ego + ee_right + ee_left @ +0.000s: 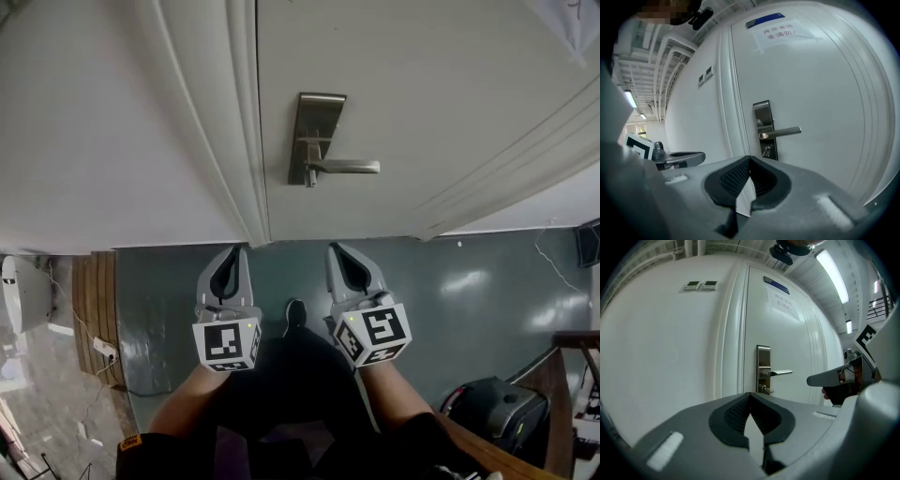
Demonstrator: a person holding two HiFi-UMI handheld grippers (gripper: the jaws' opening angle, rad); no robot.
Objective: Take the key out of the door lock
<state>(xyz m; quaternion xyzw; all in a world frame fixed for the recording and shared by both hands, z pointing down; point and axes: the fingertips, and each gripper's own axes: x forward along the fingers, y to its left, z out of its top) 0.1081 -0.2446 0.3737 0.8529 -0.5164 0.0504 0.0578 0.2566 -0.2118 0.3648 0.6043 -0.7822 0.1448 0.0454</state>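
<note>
Fingers (733,180) together, left gripper view shows key (767,390)

All three views toward door lock (317,139)

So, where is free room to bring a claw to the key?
Free: the bare door right of the plate and below the handle. Crowded: the key sits just under the handle, and the frame runs close on the plate's left.

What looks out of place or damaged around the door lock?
Nothing stands out. The key sits in the lock plate below the lever handle, which is level; the plate looks straight. The left gripper and right gripper are shut, short of the door.
</note>
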